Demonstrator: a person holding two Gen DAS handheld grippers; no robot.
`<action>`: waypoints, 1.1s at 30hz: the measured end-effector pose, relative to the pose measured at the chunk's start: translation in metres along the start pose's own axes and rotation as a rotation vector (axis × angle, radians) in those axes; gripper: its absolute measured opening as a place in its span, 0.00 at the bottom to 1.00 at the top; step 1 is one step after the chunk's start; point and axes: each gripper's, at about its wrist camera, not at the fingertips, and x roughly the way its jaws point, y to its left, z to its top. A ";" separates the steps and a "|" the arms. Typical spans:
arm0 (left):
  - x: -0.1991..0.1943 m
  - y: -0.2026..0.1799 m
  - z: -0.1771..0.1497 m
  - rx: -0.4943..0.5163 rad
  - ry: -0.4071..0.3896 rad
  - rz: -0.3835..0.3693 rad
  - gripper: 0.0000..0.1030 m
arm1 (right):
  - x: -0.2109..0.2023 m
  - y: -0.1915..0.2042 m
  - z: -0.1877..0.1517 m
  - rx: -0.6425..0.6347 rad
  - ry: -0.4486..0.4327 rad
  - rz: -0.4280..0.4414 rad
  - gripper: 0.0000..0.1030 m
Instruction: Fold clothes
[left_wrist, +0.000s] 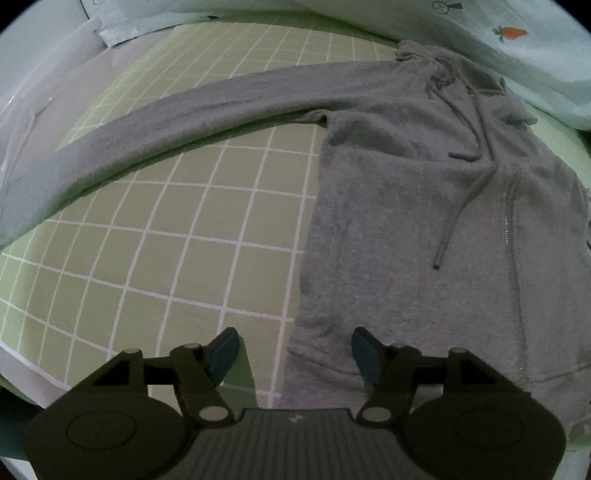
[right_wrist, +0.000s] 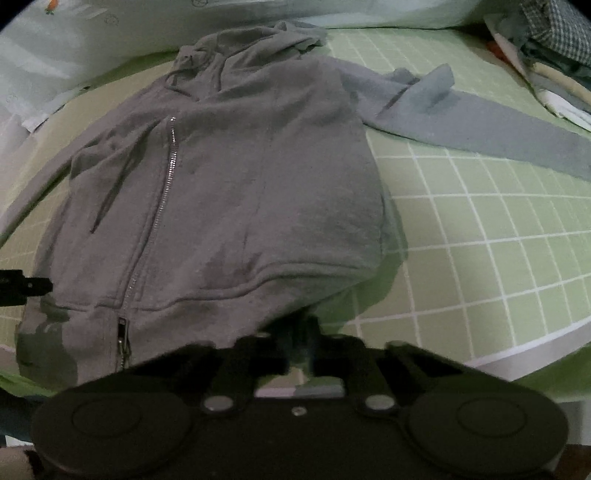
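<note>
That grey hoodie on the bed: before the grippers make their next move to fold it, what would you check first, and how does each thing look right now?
1. Right gripper has the hoodie hem: ok; its fingers look closed on the raised bottom edge.
2. Left gripper ready to grab: ok; open, straddling the hoodie's side edge near the hem, holding nothing.
3. Left sleeve laid out: ok; stretched flat across the green checked sheet.
4. Right sleeve laid out: not ok; wrinkled near the shoulder.
5. Zipper closed: ok; closed along the length that shows.
6. Drawstring tucked away: not ok; it trails loose over the chest.
</note>
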 end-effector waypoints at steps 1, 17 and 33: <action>0.000 0.000 0.000 0.000 0.000 0.003 0.69 | -0.003 0.001 0.000 -0.005 -0.005 -0.006 0.05; 0.003 0.000 0.000 -0.027 0.001 0.028 0.84 | -0.031 -0.031 -0.011 0.052 0.111 -0.167 0.02; -0.007 0.006 0.014 -0.093 0.003 0.065 0.83 | -0.030 -0.022 0.062 0.027 -0.103 -0.094 0.63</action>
